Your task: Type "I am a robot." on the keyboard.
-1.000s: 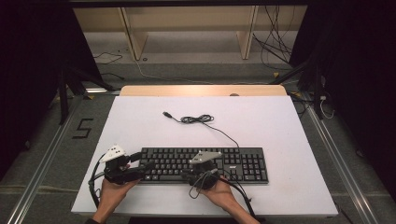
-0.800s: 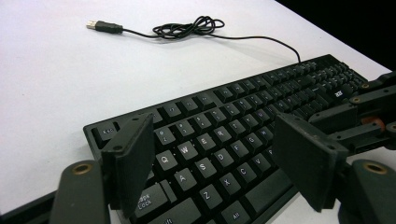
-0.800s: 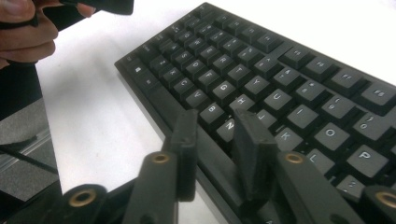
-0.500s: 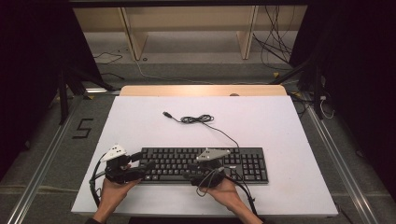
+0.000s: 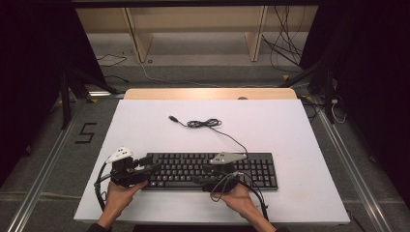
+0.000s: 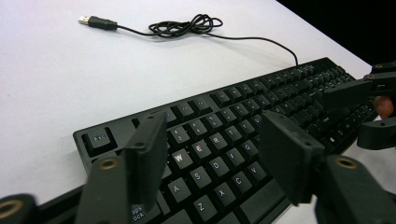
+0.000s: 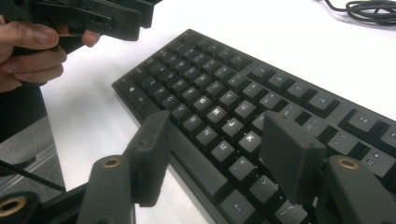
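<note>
a: item one, keyboard (image 5: 212, 170): black, full-size, flat on the white table (image 5: 300, 145) near the person's edge, long side running left to right in the high view.

b: cable?

a: item two, cable (image 5: 208, 123): black, runs from the keyboard's far edge out across the table to a loose coil, ending in a usb plug (image 6: 95, 21) lying on bare table, well apart from both grippers.

b: left gripper?

a: item three, left gripper (image 6: 212, 154): at the keyboard's left end, held in the person's left hand (image 5: 118, 198). jaws released, having just been narrowing, with a gap between them. in the left gripper view the w, e, s, d keys show in that gap, below the jaws; the pads press on nothing.

b: right gripper?

a: item four, right gripper (image 7: 215, 149): over the keyboard's near edge around mid-length, in the right hand (image 5: 237, 195). jaws released, having just been opening. the space bar and the j, k, m keys show between and beneath them in the right gripper view; whether the tips touch the keys, cannot tell.

b: spacing of the two?

a: apart, each over its own stretch of the keyboard, jaws angled towards each other.
</note>
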Action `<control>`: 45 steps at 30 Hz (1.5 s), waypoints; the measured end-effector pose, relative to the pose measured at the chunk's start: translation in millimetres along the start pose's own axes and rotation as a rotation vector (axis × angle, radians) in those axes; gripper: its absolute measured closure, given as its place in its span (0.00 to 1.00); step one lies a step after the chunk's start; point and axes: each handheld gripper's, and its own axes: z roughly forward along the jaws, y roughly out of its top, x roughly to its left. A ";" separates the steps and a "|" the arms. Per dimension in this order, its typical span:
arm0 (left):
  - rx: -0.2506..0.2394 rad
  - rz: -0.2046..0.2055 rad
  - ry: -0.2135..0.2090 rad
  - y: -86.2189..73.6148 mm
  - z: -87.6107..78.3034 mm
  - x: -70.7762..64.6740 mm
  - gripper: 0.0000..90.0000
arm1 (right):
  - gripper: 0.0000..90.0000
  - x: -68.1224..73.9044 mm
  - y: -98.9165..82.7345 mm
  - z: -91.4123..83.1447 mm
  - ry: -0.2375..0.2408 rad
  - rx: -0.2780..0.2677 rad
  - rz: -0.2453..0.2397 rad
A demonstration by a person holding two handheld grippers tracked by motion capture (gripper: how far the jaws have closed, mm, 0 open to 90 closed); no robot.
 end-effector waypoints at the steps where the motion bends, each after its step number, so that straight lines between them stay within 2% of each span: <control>1: 0.006 0.004 -0.002 0.4 0.5 -0.2 0.51 | 0.48 0.2 -0.1 0.0 0.000 0.002 0.001; 11: 0.078 0.059 -0.021 7.1 16.0 -3.5 0.83 | 0.44 0.9 -0.2 -1.9 -0.003 -0.002 -0.001; 17: 0.108 0.079 -0.034 10.7 26.0 -7.1 0.95 | 0.42 0.8 -0.5 -4.0 -0.008 -0.006 -0.001; 21: 0.133 0.088 -0.047 11.3 34.7 -8.9 0.98 | 0.42 1.2 -0.6 -4.9 -0.008 -0.010 -0.003; 28: 0.182 0.092 -0.055 10.7 48.0 -12.0 0.99 | 0.41 1.6 -0.9 -4.5 -0.008 -0.006 -0.003; 33: 0.219 0.120 -0.041 11.8 57.5 -14.1 0.99 | 0.41 1.5 -0.7 -5.0 -0.009 -0.014 -0.001; 37: 0.231 0.113 -0.029 9.5 61.9 -14.1 0.99 | 0.39 1.0 -0.6 -5.8 -0.012 -0.015 -0.002; 45: 0.263 0.140 0.001 5.3 68.9 -15.2 0.99 | 0.38 1.9 -0.5 -6.1 -0.018 -0.023 -0.005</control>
